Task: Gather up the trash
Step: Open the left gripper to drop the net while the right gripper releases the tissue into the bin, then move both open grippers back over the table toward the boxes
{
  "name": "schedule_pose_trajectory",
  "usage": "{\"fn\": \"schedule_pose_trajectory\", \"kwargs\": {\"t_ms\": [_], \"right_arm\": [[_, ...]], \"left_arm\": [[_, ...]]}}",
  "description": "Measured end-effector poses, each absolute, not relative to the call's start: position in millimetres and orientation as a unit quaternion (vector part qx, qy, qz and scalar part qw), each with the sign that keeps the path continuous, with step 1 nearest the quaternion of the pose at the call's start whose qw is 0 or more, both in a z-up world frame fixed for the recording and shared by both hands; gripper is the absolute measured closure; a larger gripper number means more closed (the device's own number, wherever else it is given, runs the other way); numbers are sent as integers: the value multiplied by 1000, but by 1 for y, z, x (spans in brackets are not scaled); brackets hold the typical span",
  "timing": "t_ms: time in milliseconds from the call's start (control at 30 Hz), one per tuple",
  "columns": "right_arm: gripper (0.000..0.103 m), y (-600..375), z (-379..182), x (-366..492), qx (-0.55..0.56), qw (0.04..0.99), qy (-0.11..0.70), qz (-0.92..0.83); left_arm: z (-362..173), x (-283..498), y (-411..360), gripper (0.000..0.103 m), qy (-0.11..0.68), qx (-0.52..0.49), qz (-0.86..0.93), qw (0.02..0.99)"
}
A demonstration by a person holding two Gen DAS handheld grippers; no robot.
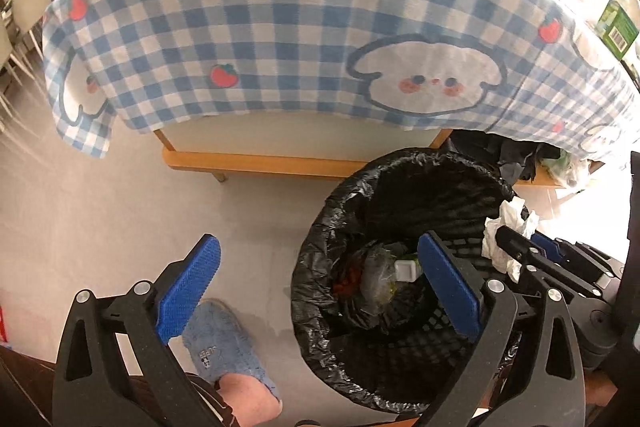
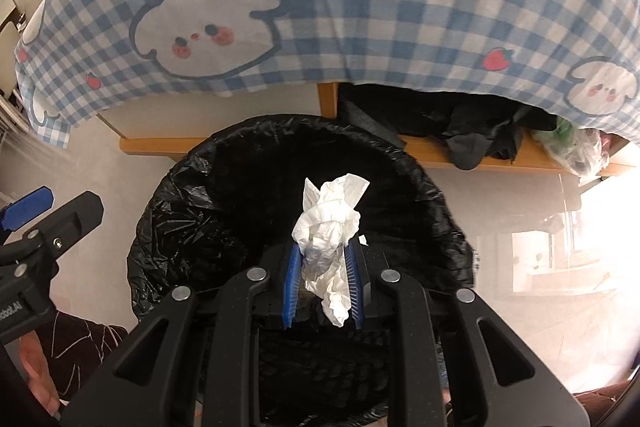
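Observation:
A trash bin lined with a black bag (image 1: 340,211) stands on the floor in front of the table; it also shows in the right wrist view (image 2: 192,203). Trash lies at its bottom, including a small white container (image 1: 407,270). My right gripper (image 2: 322,251) is shut on a crumpled white tissue (image 2: 328,227) and holds it above the bin's opening. The tissue (image 1: 505,227) and right gripper also show at the bin's right rim in the left wrist view. My left gripper (image 1: 320,267) is open and empty, over the bin's left rim.
A table with a blue checked cloth (image 1: 280,27) stands behind the bin, boxes (image 1: 616,27) on top. A wooden lower shelf (image 2: 440,151) holds dark clothes and a plastic bag (image 2: 580,151). A foot in a blue slipper (image 1: 224,343) is left of the bin.

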State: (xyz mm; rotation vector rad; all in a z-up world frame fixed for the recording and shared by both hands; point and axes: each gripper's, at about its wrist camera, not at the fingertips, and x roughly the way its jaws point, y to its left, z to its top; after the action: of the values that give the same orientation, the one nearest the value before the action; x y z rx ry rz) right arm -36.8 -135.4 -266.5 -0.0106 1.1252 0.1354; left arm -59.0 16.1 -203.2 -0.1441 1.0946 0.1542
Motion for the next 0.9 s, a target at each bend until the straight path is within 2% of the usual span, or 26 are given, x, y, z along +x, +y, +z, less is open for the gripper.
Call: {"fn": "schedule_pose_trajectory", "kwargs": {"t_ms": [167,367,600,900], "right_arm": [[84,-124,-272,-36,-13,842,534,75],[77,-118,-273,-38,-23,844,529,83],[62,-119,-273,-37,-20,845,526,89],[31,-123,-263,-40,-24,853,516,76]], "left_arm": [[-202,-61,22,6,520,-69,80,848],[-203,-60,29,6,522,-83,85,845],[-206,-59,28,6,526,-82,80,843],[-205,-59,25,6,525,-78,83,843]]}}
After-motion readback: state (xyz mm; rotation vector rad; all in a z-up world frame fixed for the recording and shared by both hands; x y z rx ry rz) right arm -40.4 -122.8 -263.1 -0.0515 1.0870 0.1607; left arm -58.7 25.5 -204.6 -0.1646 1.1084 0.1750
